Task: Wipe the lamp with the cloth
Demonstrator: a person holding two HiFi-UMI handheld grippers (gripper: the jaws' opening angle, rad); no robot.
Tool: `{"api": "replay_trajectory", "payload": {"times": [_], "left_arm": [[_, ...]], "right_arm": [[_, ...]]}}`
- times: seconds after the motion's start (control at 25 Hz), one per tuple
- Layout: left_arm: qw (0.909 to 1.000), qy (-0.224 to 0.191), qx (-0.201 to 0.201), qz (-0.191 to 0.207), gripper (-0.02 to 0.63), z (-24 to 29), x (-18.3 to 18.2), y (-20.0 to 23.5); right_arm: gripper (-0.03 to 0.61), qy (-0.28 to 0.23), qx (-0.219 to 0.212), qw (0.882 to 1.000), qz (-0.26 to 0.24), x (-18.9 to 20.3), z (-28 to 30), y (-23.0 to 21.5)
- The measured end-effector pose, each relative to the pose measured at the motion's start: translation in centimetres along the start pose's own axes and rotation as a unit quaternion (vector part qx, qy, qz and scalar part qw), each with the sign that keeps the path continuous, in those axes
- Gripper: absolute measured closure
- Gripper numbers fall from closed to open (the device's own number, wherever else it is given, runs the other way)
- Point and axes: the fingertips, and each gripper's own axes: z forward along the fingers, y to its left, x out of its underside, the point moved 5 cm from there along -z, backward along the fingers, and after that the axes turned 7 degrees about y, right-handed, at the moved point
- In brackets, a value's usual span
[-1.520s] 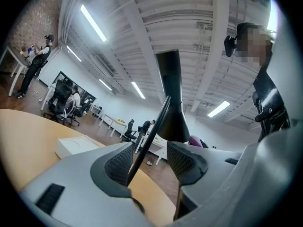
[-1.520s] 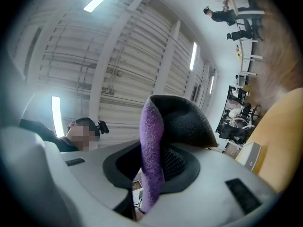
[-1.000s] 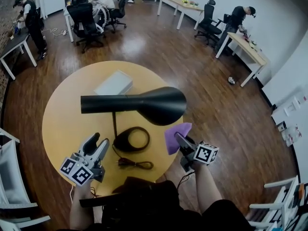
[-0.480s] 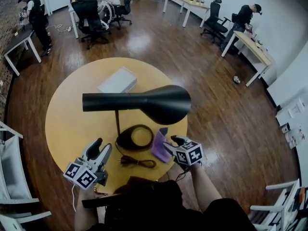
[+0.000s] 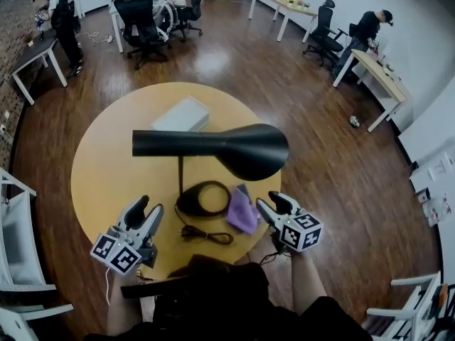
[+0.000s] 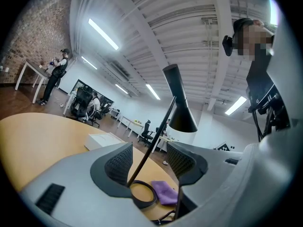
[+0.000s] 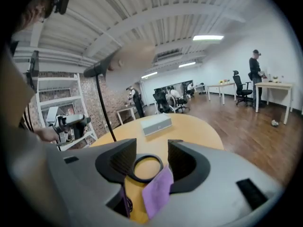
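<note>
The small purple cloth [image 5: 243,212], held up by the shade a second ago, now lies flat on the round wooden counter [image 5: 106,169]. It sits low and centre in the head view, just beside the black ring-shaped lamp base [image 5: 202,199].

The right gripper [image 5: 271,203] has just been opening its jaws and has let the cloth go. The cloth lies just in front of them, touched by neither pad. The left gripper [image 5: 148,207], at lower left, is spread and empty, well apart from the black desk lamp [image 5: 252,150].

This looks like the cloth being put down, with wiping finished or paused. Any further wiping calls for pinching a cloth edge again and lifting it to the shade.

The lamp head's long axis runs left to right across the frame, narrow end left and flared mouth right.
</note>
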Motion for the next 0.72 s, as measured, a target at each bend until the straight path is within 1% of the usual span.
{"api": "replay_trajectory", "payload": {"times": [0.08,0.12,0.2,0.28,0.32,0.36,0.44,0.52,0.56,0.6,0.64,0.72], "left_arm": [[0.9999,-0.008,-0.007,0.004,0.393,-0.8,-0.6,0.2],[0.9998,-0.014,-0.013,0.004,0.395,-1.4,-1.0,0.4],[0.9991,-0.030,-0.030,0.005,0.416,-2.8,-1.7,1.1],[0.9976,-0.046,-0.050,0.008,0.439,-4.1,-2.2,1.7],[0.9966,-0.054,-0.061,0.010,0.440,-4.7,-2.4,2.0],[0.9954,-0.062,-0.072,0.012,0.470,-5.3,-2.6,2.2],[0.9933,-0.073,-0.088,0.018,0.482,-6.5,-2.9,2.5],[0.9917,-0.079,-0.097,0.027,0.526,-7.4,-3.3,2.7],[0.9912,-0.082,-0.100,0.031,0.526,-7.7,-3.5,2.7],[0.9907,-0.085,-0.101,0.034,0.537,-7.9,-3.7,2.7],[0.9902,-0.090,-0.101,0.037,0.566,-7.9,-4.1,2.7],[0.9896,-0.097,-0.099,0.040,0.568,-7.5,-4.6,2.7]], "right_arm": [[0.400,-0.047,0.006,0.999,0.015,-0.9,-1.8,-0.1],[0.400,-0.070,0.009,0.997,0.023,-1.1,-2.7,-0.1],[0.419,-0.118,0.014,0.992,0.038,-1.7,-4.2,0.1],[0.422,-0.163,0.020,0.985,0.048,-2.2,-5.3,0.5],[0.449,-0.180,0.024,0.982,0.049,-2.3,-5.7,0.6],[0.456,-0.192,0.027,0.980,0.049,-2.5,-6.0,0.7],[0.456,-0.201,0.031,0.978,0.047,-2.6,-6.3,0.5],[0.456,-0.201,0.035,0.978,0.045,-2.6,-6.5,0.4],[0.462,-0.201,0.038,0.978,0.043,-2.6,-6.6,0.4],[0.490,-0.202,0.041,0.978,0.040,-2.8,-6.7,0.4],[0.492,-0.203,0.043,0.978,0.037,-3.0,-6.7,0.5],[0.508,-0.202,0.046,0.978,0.031,-3.4,-6.6,0.7]]}}
